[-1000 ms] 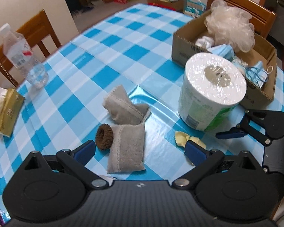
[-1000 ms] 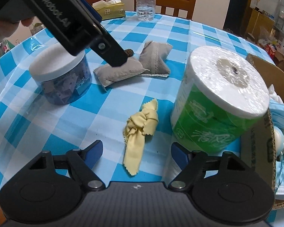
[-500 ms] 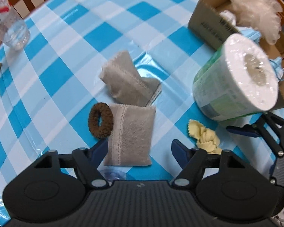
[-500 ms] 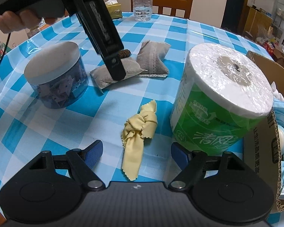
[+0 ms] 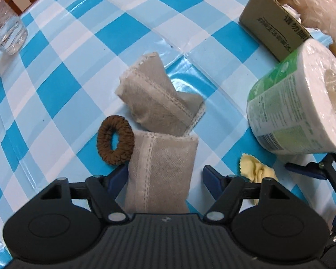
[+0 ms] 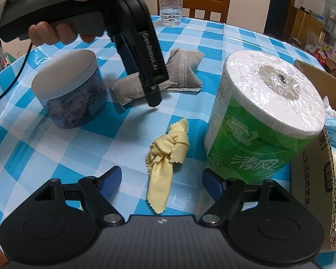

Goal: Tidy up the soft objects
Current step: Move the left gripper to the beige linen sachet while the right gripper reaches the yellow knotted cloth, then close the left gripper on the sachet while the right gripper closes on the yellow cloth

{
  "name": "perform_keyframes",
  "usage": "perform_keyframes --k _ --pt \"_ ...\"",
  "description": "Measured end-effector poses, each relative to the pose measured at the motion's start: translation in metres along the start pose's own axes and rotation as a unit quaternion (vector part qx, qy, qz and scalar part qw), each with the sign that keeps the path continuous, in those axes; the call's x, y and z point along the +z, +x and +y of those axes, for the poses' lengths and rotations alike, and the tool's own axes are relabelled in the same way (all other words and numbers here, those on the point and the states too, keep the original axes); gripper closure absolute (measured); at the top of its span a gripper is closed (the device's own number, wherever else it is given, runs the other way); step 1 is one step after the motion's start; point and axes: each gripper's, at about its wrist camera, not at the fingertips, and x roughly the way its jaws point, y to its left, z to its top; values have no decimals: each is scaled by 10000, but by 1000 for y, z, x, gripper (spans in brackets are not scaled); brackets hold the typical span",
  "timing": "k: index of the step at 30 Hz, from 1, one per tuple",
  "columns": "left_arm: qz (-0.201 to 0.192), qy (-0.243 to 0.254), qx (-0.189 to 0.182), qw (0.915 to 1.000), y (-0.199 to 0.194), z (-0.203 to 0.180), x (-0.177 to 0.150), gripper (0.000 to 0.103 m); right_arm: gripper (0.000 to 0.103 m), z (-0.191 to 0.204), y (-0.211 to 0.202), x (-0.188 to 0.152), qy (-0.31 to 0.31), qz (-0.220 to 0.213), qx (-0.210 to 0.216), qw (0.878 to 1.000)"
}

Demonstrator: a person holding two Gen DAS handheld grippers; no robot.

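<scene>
Left gripper: straddled the near grey pouch, jaws apart, not yet pinching, poised for grasping.
Right gripper: open, empty, beside that pouch.

My open jaws hover above the knotted yellow cloth; the green-wrapped paper roll stands just right, and the other gripper presses onto a grey pouch.

The near pouch runs under the left gripper's body, its near end hidden. The bottle and box are cut by frame edges. The jar's contents are unclear.
</scene>
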Motion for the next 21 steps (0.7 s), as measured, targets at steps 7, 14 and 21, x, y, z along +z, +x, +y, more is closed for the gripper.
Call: perform_keyframes --k 7,14,21 --pt "32 113 120 9999 10 -2 1 29 30 3 2 2 5 2 33 10000" --pt "-13 136 117 9998 7 -6 -1 32 39 6 8 11 47 -43 -64 10000" --pt "-65 109 115 9999 2 -4 -1 45 61 2 14 19 92 -93 -217 9997"
